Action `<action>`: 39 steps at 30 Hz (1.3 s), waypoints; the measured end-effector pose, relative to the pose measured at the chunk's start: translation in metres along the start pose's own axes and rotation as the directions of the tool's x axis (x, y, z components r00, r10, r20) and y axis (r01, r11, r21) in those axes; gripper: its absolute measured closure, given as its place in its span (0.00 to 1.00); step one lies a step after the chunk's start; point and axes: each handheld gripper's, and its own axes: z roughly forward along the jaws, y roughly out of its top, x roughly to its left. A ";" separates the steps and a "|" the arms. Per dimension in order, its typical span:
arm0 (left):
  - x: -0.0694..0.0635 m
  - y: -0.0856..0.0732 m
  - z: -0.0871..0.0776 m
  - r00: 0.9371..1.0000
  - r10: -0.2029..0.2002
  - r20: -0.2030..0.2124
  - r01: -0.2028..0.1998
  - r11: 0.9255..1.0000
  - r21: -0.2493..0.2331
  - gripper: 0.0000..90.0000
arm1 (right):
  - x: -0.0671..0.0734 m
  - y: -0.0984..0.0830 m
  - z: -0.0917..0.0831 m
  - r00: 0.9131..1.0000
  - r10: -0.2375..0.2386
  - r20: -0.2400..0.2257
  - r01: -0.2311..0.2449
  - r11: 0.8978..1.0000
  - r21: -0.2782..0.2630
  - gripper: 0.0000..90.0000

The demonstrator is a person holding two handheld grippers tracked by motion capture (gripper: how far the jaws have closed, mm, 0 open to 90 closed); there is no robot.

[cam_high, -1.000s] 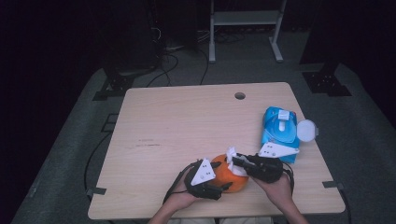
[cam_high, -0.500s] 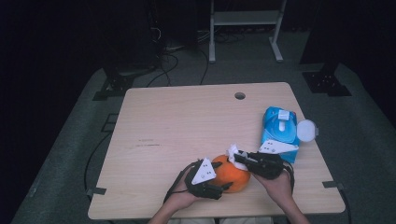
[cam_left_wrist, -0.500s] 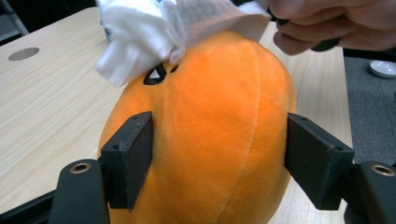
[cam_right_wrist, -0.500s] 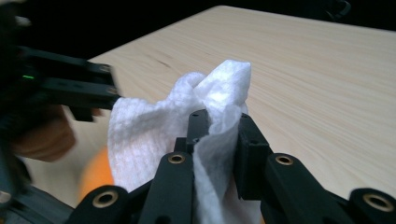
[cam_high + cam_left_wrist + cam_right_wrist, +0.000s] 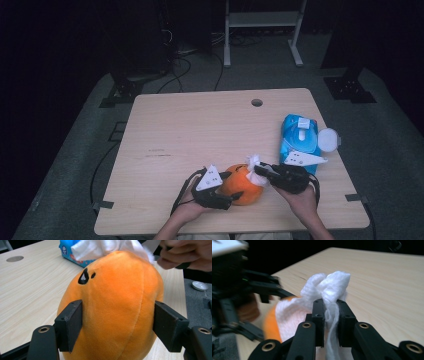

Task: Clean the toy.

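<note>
Presently catalogued, positions taken from the tongs.

Item: orange plush toy point(image 5: 112, 307), round, black stitched mark on its face. Location: between the pads of the left gripper point(image 5: 220, 192), which press into both its flanks and hold it just above the near edge of the wooden table point(image 5: 200, 130).

Item: white wet wipe point(image 5: 329, 287), bunched. Location: pinched in the right gripper point(image 5: 262, 171), jaws pressed nearly together on it, the loose part draped on top of the toy, directly ahead of the left gripper.

Step in hand, as judged: wiping the toy. To do it well, keep the left squeeze firm but not deep, since plush deforms and can roll; drag the wipe in short strokes along the seams, and keep the pinch tight so it is not pulled free.

Container: blue wipes pack point(image 5: 299, 137), lying flat just beyond the right gripper, flip lid point(image 5: 328, 140) open. Contents: more wipes presumably, though they are too small to make out.
</note>
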 end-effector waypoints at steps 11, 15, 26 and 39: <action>0.008 -0.004 -0.004 0.997 -0.069 -0.016 0.069 0.998 -0.013 0.32 | 0.008 0.001 -0.002 0.999 -0.008 -0.035 0.008 1.000 -0.026 0.87; 0.009 -0.003 -0.004 0.997 -0.073 -0.023 0.072 0.997 -0.017 0.32 | -0.001 -0.002 -0.003 1.000 0.017 -0.016 -0.017 1.000 -0.016 0.88; 0.021 -0.005 -0.009 0.989 -0.146 -0.025 0.145 0.989 -0.043 0.31 | 0.031 0.007 -0.003 0.987 -0.097 -0.128 0.099 0.995 0.012 0.90; 0.013 -0.004 -0.005 0.995 -0.096 -0.025 0.096 0.995 -0.028 0.30 | 0.021 0.009 -0.008 0.989 -0.134 -0.054 0.138 0.987 0.079 0.79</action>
